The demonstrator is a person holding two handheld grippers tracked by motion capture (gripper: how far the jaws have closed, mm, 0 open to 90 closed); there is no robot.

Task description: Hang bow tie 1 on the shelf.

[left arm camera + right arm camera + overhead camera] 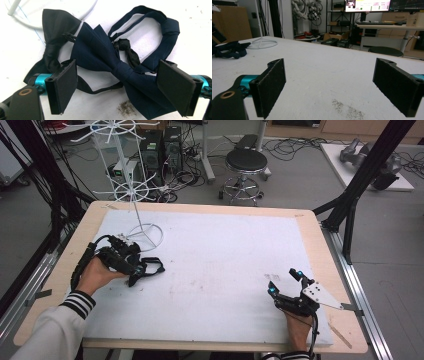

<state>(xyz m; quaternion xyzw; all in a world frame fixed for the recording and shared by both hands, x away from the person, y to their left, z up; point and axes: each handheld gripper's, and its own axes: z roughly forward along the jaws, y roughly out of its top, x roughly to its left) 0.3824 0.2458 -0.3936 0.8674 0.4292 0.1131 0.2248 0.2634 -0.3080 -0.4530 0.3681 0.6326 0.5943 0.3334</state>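
Lying on the white bench (225, 270) by the wire stand's base ring (148, 234), the navy bow tie (117, 67) sits between the spread, untouching jaws of the left gripper (117, 87), partly covering a black bow tie (53, 32). Right gripper (329, 85) rests wide apart, empty; computers and cables clutter the floor.

Light: bright, even, from overhead | shadows: faint, soft, short beside left gripper (134, 270) & right gripper (284, 282) | glare: white table (225, 265) washes out ahead of the jaws | blur: high view soft, low-res; near jaws slightly out of focus | distortion: mild wide-angle stretch at edges of gripper views | bg past right jaws: dimmer, monitor (367, 5) overexposed.
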